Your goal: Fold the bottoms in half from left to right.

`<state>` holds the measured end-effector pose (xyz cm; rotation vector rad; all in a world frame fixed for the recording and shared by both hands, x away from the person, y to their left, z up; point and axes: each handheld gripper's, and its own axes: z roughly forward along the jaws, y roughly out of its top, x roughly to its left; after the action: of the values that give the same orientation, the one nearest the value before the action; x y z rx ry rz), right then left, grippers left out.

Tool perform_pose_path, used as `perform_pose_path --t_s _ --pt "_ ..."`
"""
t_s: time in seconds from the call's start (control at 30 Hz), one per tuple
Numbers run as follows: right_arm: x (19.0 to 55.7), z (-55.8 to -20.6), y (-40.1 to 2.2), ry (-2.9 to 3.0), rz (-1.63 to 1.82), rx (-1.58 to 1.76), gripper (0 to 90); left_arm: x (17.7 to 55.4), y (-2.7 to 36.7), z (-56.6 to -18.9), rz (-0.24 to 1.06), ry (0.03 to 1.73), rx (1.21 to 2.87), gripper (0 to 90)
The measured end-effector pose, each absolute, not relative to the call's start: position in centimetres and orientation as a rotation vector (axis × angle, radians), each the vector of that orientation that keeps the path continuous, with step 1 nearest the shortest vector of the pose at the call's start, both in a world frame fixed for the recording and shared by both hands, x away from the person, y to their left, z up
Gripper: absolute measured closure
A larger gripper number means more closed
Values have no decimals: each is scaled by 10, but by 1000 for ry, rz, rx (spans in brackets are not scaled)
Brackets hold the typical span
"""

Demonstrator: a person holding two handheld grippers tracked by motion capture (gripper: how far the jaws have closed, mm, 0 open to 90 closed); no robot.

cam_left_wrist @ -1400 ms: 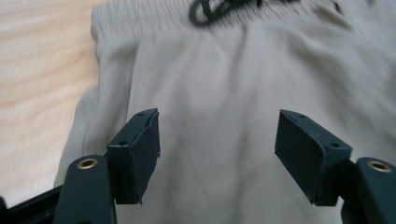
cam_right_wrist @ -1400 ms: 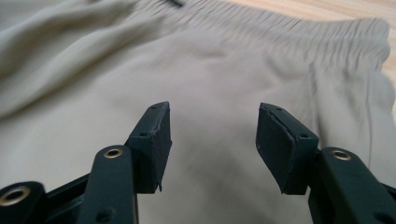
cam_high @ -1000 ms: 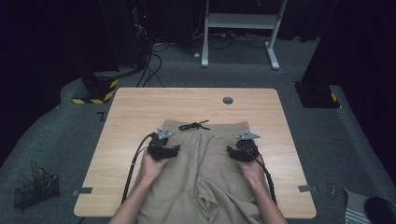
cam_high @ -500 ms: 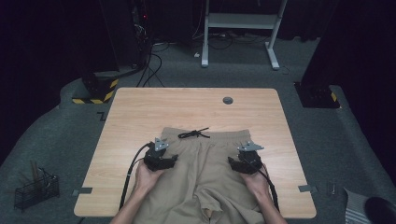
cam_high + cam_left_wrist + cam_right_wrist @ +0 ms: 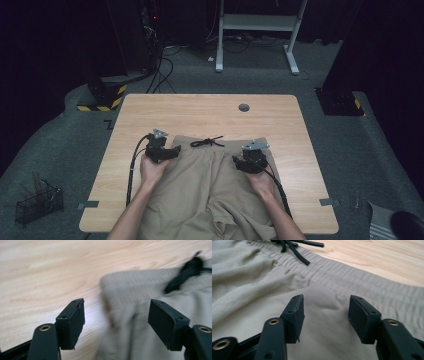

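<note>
Khaki drawstring shorts [image 5: 210, 185] lie flat on the tabletop [image 5: 200, 112], waistband away from the person. Left gripper [image 5: 172, 151] at the waistband corner, jaws just widened, holding nothing. Right gripper [image 5: 239, 161] over the fabric, jaws narrowing but empty. Looks like folding hasn't started.

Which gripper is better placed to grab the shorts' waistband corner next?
Left. The left gripper has its open fingers framing the waistband corner of the shorts; the right gripper hovers over mid-fabric.
</note>
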<state>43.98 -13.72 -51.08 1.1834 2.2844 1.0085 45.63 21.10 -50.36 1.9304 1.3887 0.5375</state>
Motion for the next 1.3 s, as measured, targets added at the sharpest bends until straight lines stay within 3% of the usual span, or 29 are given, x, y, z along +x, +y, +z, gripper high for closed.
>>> perform_pose_path --t_s 0.27,0.4,0.53,0.67,0.9,1.3 --pt "441 -518 -129 2313 1013 1144 509 464 214 -518 478 1412 1971 307" --pt "440 -520 -126 2321 1003 1112 511 462 212 -518 514 1393 1991 349" --pt "442 -523 -125 2330 1009 1111 509 460 208 -517 530 1357 2029 475" --pt "442 -523 -125 2331 1012 1114 503 459 208 -516 513 1314 2043 683" --pt "446 -523 -121 2325 1010 1121 500 461 212 -508 451 1321 2017 832" --pt "454 -523 -112 2322 1007 1123 503 456 210 -463 378 1202 1896 867"
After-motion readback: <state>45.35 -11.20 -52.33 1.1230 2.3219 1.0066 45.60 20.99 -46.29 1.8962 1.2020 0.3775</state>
